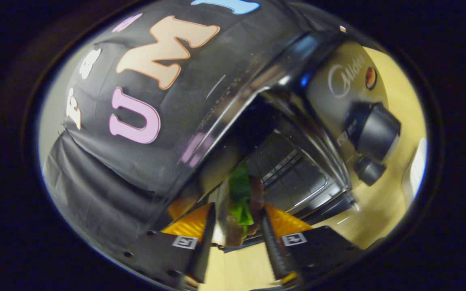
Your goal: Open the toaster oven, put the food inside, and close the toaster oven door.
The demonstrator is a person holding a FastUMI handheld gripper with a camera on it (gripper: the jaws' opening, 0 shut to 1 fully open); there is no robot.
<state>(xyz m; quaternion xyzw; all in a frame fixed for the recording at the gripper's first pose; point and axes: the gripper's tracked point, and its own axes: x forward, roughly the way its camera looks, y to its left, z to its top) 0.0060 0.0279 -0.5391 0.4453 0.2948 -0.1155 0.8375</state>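
The toaster oven (350,87) stands close ahead, its panel with two dark knobs (374,129) off to the right. Its glass door (221,109) hangs partly open and is seen almost edge-on. The glossy pane lies to the left of the opening, where the dark inside and a wire rack (293,167) show. My gripper (237,230) has its fingers drawn close on the door's silvery handle (219,220). A green and brown piece (242,194) shows just ahead between the fingers. I cannot tell whether it is the food itself or its reflection in the glass.
The oven rests on a pale yellow table (378,202), which also shows below the fingers. The black booth cloth (95,182) hangs to the left of the door. A white object (417,169) sits at the far right beyond the knobs.
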